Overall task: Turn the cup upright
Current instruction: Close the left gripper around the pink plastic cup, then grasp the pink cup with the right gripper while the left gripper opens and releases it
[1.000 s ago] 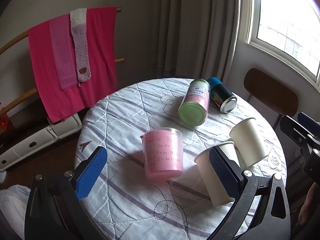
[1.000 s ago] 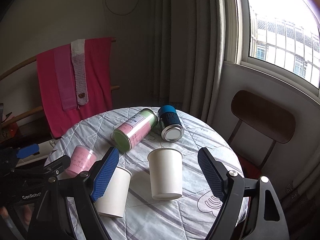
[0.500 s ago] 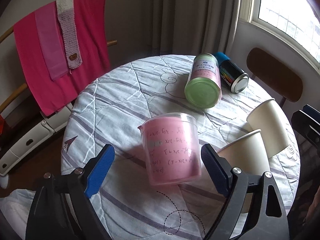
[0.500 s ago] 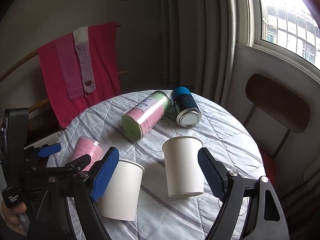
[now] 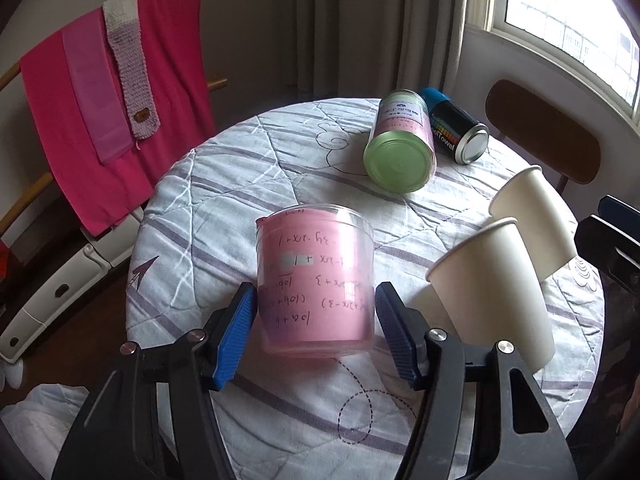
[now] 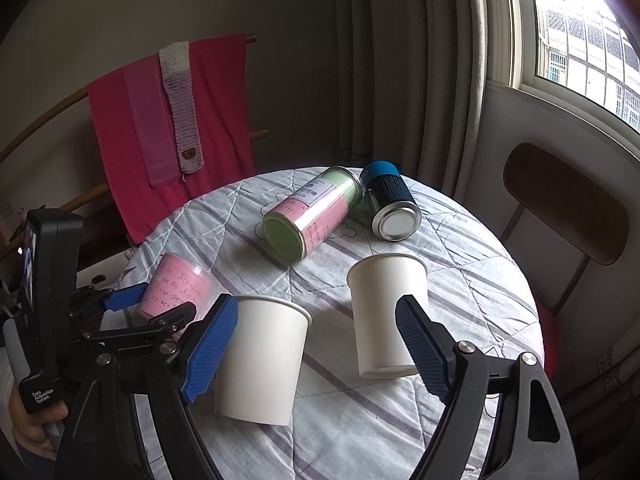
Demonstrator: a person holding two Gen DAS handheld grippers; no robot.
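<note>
A clear plastic cup with pink paper inside (image 5: 316, 284) stands on the round table; writing on it reads upside down. My left gripper (image 5: 316, 334) is open, its blue pads either side of the cup's lower part, close to its walls. The cup also shows in the right wrist view (image 6: 176, 286) with the left gripper (image 6: 152, 304) around it. My right gripper (image 6: 316, 348) is open and empty, hovering above two white paper cups (image 6: 260, 360) (image 6: 388, 312).
The two white paper cups (image 5: 492, 296) (image 5: 536, 220) stand right of the pink cup. A green-lidded jar (image 5: 400, 148) and a black can (image 5: 456, 132) lie on their sides at the back. A wooden chair (image 5: 544, 136) is behind the quilted table (image 5: 224, 184). Pink towels (image 5: 112, 88) hang left.
My left gripper has moved forward and its pads have narrowed around the pink cup. My right gripper has moved slightly closer over the white cups.
</note>
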